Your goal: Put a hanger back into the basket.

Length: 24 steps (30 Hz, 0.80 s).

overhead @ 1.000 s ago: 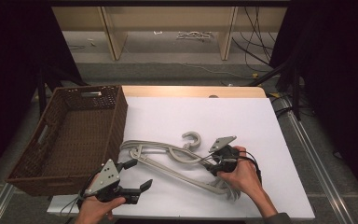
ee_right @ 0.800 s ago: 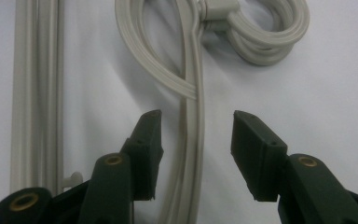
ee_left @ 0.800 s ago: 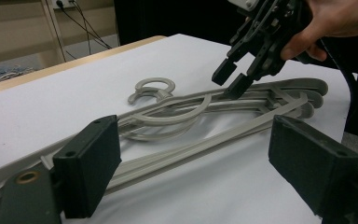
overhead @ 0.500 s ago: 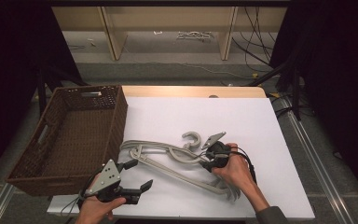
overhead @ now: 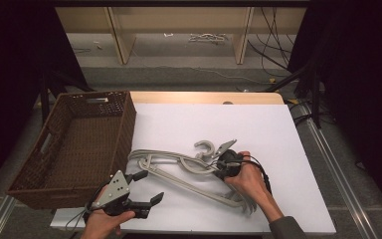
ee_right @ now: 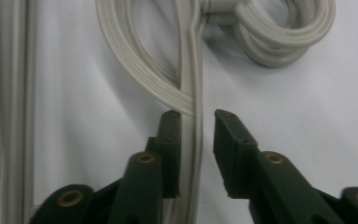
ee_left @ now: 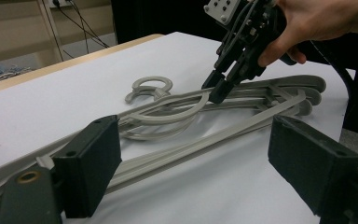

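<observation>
Here, the right gripper view brings out what the high view blurs: the right gripper (ee_right: 196, 135) has its two black jaws a little apart, straddling one thin arm of the grey hangers (ee_right: 186, 70), the left jaw against that arm and the right jaw just clear of it, so nothing is clamped. In the high view the same gripper (overhead: 214, 158) sits in the lower middle of the frame, at the neck below the hooks.

The left gripper view looks low across the white table (ee_left: 42, 107) and shows the hangers (ee_left: 242, 100) stacked flat, with the right gripper's tips (ee_left: 213, 91) down on the upper arm. Its own jaws stand wide apart, holding nothing. From above, that left gripper (overhead: 146, 188) hovers near the table's bottom edge (overhead: 298, 219).

The hangers (overhead: 179, 167) lie just right of the brown wicker basket (overhead: 30, 184), which fills the left of the frame. Bare table lies open above and to the right of them.

Counted: two grippers, one basket, and a stack of hangers whose number I cannot tell.
</observation>
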Each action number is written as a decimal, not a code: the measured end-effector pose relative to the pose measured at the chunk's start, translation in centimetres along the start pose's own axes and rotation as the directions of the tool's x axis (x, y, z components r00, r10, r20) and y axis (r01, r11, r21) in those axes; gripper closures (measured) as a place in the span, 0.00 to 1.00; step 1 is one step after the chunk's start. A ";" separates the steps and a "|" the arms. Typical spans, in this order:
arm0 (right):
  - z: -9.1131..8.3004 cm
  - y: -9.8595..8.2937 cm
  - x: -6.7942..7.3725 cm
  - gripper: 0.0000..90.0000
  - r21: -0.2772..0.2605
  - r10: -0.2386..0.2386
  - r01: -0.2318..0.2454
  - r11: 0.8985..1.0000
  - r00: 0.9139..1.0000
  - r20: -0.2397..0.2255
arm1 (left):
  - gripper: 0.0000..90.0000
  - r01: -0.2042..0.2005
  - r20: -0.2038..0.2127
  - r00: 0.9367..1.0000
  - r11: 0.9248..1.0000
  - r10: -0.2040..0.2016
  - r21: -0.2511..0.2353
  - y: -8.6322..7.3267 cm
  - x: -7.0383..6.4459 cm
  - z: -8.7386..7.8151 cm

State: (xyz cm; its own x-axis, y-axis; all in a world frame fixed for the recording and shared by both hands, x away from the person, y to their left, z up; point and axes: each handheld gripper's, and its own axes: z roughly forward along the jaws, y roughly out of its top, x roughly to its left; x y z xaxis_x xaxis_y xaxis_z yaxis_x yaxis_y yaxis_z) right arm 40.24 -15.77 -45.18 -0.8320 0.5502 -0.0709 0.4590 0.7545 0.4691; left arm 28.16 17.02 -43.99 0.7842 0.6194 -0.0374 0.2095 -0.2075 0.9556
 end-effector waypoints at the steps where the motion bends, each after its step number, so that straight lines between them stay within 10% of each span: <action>1: 0.0 0.1 0.1 0.85 -0.009 -0.017 0.017 1.000 1.000 0.000 | 0.19 0.011 -0.001 1.000 1.000 -0.011 -0.003 0.0 0.0 0.0; 24: -1.8 0.6 0.6 0.91 -0.008 -0.090 0.090 0.996 0.994 0.067 | 0.19 -0.002 0.007 1.000 1.000 0.002 0.016 0.0 0.0 0.4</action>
State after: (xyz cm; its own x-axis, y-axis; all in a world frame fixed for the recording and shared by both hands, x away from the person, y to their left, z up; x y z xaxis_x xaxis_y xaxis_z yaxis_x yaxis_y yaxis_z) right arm 39.45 -15.67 -43.41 -0.8472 0.5030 -0.1710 0.3795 0.7982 0.4679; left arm 28.35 16.73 -44.13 0.7887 0.6136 -0.0372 0.2168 -0.2211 0.9508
